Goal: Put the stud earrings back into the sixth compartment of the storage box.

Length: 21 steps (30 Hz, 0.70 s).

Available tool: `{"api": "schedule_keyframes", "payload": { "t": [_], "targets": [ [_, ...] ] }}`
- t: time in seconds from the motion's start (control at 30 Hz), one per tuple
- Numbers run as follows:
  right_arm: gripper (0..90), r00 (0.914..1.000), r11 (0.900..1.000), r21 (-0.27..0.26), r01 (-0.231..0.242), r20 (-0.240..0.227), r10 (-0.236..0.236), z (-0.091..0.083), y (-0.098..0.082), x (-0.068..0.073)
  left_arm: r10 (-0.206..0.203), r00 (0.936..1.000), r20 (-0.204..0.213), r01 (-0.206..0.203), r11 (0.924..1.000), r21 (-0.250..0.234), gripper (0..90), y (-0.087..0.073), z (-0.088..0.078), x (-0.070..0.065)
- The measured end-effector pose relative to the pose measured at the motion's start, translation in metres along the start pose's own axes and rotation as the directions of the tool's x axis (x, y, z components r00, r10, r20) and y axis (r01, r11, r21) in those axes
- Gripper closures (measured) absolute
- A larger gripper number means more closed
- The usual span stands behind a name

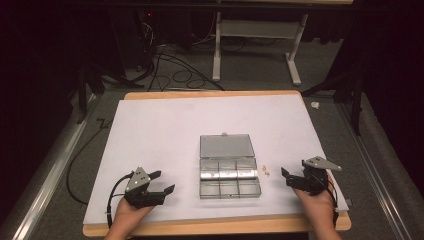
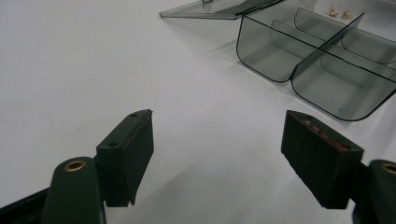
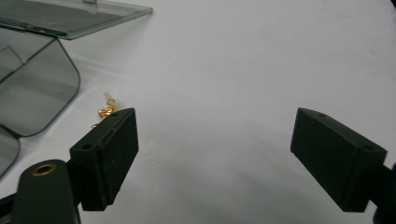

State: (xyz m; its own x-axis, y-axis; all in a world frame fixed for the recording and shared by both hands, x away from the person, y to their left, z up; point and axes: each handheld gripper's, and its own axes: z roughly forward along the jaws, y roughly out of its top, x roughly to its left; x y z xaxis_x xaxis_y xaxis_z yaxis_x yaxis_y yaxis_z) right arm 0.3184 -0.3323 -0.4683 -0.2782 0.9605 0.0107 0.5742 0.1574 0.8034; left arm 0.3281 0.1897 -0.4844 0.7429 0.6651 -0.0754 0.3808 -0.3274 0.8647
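Compartment box [image 1: 229,172] of smoky clear plastic is lying open at the middle of the white sheet [image 1: 165,130], between two spread grippers.

Its lid [image 1: 226,146] is lying flat on the far side, and the six compartments are looking empty. Small gold pieces [image 1: 266,171] are resting on the sheet just beside the box's right edge. The left gripper [image 1: 160,184] and the right gripper [image 1: 287,177] are each hovering near the table's near edge with jaws wide apart, gripping nothing, each well apart from the box.
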Motion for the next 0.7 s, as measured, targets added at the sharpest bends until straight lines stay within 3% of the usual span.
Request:
{"api": "schedule_keyframes", "payload": {
  "t": [0.1,0.2,0.33,0.7],
  "targets": [
    [17.0,0.9994,0.999,-0.010,0.035,0.005,-0.035,-0.0027,0.0000,0.0009,0.002,1.0000,0.006,-0.002,1.0000,0.007,26.2,0.0003,0.0004,0.0003],
    [18.1,0.9995,1.000,-0.010,-0.024,-0.018,0.024,-0.0045,0.0008,0.0007,-0.009,0.9999,0.012,0.009,0.9999,0.007,26.3,0.0005,0.0009,0.0014],
    [18.3,0.9997,1.000,-0.020,-0.010,-0.022,0.010,-0.0049,0.0021,0.0035,-0.009,0.9997,0.021,0.009,0.9999,0.006,26.5,0.0007,0.0014,0.0019],
    [18.3,0.9989,0.999,-0.019,-0.027,-0.039,0.026,-0.0035,0.0041,0.0073,0.005,0.9998,0.019,-0.005,0.9998,0.019,26.5,0.0011,0.0022,0.0005]
  ]
}}
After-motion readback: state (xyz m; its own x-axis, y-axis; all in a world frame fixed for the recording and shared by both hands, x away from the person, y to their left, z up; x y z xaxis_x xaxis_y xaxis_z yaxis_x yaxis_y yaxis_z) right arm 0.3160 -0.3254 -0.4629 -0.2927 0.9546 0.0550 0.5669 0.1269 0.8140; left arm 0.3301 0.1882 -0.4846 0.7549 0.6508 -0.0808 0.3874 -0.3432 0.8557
